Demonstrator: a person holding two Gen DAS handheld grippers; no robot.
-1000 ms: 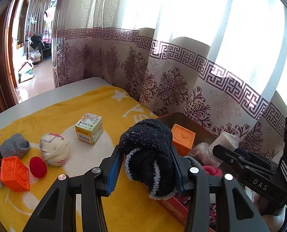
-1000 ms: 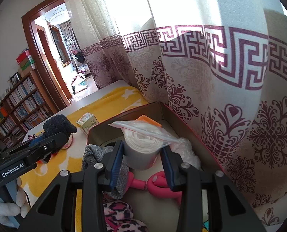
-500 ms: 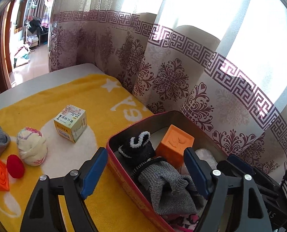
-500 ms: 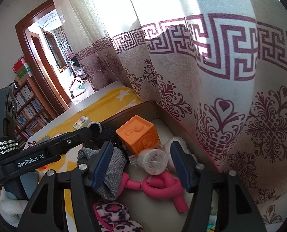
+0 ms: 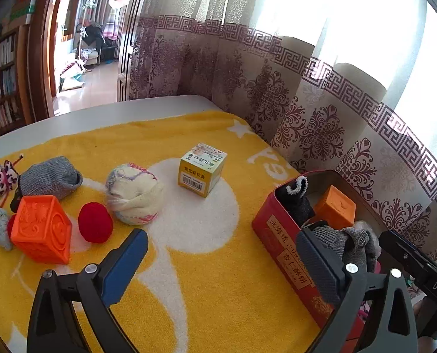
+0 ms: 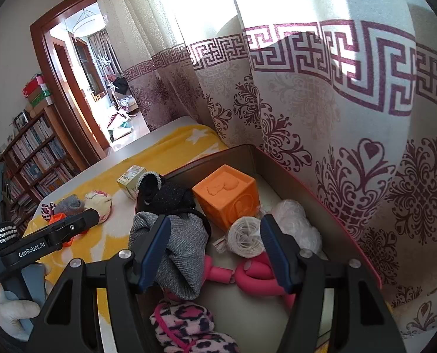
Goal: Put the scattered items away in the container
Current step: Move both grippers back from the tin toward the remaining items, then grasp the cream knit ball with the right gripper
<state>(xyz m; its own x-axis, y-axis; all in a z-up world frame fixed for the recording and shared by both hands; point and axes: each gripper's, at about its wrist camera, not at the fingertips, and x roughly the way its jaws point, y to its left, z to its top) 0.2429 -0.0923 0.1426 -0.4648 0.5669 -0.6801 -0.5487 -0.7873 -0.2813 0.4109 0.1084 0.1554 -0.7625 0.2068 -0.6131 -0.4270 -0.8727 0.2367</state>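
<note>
Lying only in the right wrist view—pink toy (image 6: 248, 273), roll (image 6: 245, 236)—both grippers' fingers apart, empty.

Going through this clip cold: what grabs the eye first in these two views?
The bright yellow blanket dominates, scattered with an orange cube, a red ball and a small printed box. At its right edge, against the patterned curtain, sits the red tin, crowded with socks and another orange cube.
</note>
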